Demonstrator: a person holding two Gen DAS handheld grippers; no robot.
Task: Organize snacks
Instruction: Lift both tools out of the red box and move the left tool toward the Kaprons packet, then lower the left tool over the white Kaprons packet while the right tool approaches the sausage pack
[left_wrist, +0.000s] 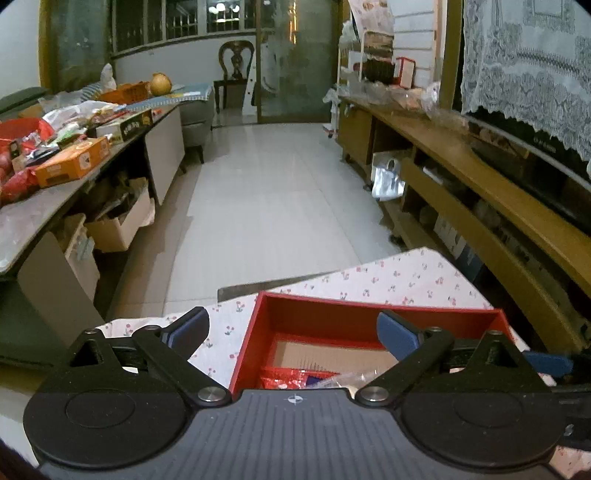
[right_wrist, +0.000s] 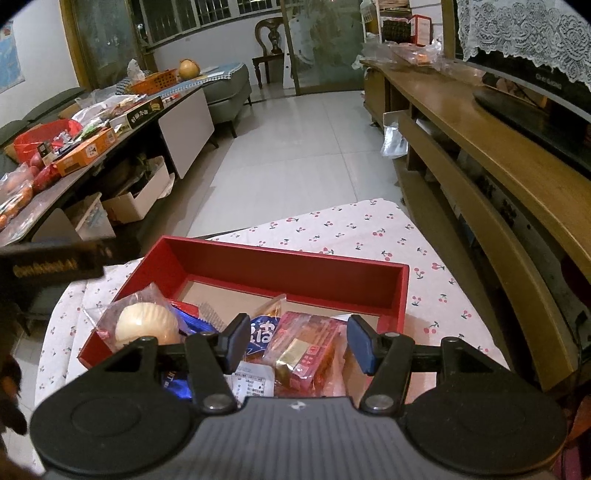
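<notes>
A red box (right_wrist: 288, 267) with a cardboard floor sits on a cherry-print cloth (right_wrist: 369, 232). Its near end holds several wrapped snacks: a round pale bun in clear wrap (right_wrist: 146, 325), a blue packet (right_wrist: 260, 332) and a pink-orange packet (right_wrist: 306, 350). My right gripper (right_wrist: 299, 341) is open, its fingers on either side of the pink-orange packet just above it. My left gripper (left_wrist: 291, 332) is open and empty above the box's left wall (left_wrist: 251, 332). Red and clear wrappers (left_wrist: 295, 380) show in the box below it. The left gripper's body (right_wrist: 55, 258) shows at the right wrist view's left edge.
A long side table (left_wrist: 74, 184) on the left carries an orange box (left_wrist: 74, 162), red bags and more snacks, with cardboard boxes (left_wrist: 118, 221) beneath. A wooden TV bench (left_wrist: 480, 192) runs along the right. White tiled floor (left_wrist: 277, 184) lies ahead.
</notes>
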